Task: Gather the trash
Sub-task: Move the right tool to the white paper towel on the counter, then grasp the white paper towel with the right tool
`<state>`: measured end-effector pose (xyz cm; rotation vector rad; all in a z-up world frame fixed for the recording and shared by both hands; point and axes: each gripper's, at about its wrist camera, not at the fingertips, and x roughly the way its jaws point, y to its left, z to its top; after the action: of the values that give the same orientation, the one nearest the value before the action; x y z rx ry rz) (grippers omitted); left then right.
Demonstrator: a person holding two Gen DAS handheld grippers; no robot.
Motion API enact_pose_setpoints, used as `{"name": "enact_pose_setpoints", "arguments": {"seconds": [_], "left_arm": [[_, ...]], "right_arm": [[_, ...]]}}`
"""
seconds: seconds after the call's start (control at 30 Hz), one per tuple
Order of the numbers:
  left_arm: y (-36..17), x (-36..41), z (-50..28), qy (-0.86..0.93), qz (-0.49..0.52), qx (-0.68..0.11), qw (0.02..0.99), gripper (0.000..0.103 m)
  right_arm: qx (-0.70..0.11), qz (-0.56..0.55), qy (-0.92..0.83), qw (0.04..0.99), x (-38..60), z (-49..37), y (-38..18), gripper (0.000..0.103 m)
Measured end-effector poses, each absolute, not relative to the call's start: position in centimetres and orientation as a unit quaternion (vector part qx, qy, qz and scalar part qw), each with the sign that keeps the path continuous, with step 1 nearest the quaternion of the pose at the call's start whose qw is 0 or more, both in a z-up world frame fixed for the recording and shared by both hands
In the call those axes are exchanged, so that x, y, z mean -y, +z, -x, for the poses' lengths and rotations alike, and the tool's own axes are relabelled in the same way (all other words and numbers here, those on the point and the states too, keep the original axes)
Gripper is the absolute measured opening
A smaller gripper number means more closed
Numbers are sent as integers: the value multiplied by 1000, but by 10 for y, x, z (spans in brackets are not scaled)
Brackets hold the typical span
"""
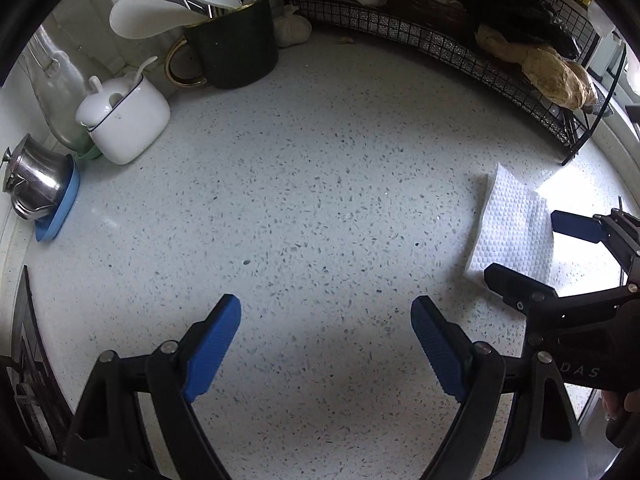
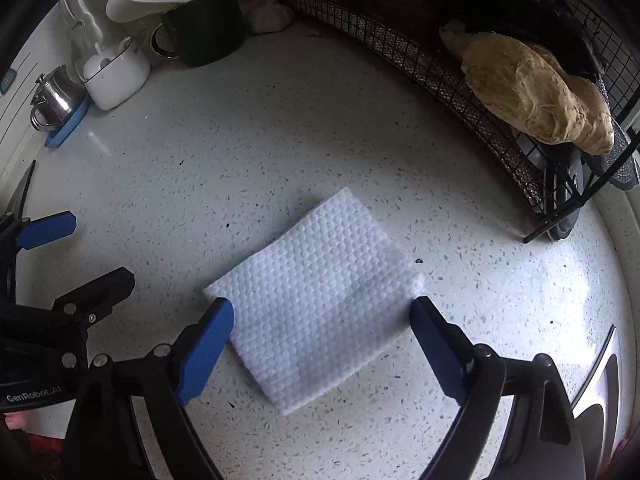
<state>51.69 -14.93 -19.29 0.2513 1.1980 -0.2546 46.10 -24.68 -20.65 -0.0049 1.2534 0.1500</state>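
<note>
left wrist view: the risk i see here is my left gripper point(image 1: 326, 344) idling over bare countertop point(image 1: 320, 184) while the paper towel point(image 1: 512, 232) lies well off to its right, under the right gripper point(image 1: 532, 248); if i swing across i could bump that one. its jaws are spread wide, holding nothing and touching nothing.

right wrist view: the folded paper towel point(image 2: 320, 308) lies flat between my right gripper's point(image 2: 322, 332) fingertips, its corners just at the blue pads point(image 2: 208, 344). lying so flat, it may slide or crumple out sideways when i pinch. jaws spread wide, straddling the towel, not yet pressing it.
</note>
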Motion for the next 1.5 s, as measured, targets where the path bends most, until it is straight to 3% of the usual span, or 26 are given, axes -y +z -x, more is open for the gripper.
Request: {"name": "enact_pose_setpoints", "arguments": {"seconds": [0.23,0.3,0.4,1.0,1.5], "left_arm": [[-196,149,-507,-121,-107,-570,805,86],[-193,149,-502,-122,-111,-567,807,86],[-185,148,-495,-124,-107,-561,812,86],[-131,96,-420,-147,-74,-516,841,86],[-110,4,-318,-129,-32,-510,850,86]], "right_arm": [[-580,10,71,812,249,-452,-196,54],[-577,8,75,813,249,-448,-191,24],[-581,4,84,810,246,-445,-189,9],[-552,-16,104,827,215,-372,-124,6],[-532,13,128,837,128,-290,-110,6]]}}
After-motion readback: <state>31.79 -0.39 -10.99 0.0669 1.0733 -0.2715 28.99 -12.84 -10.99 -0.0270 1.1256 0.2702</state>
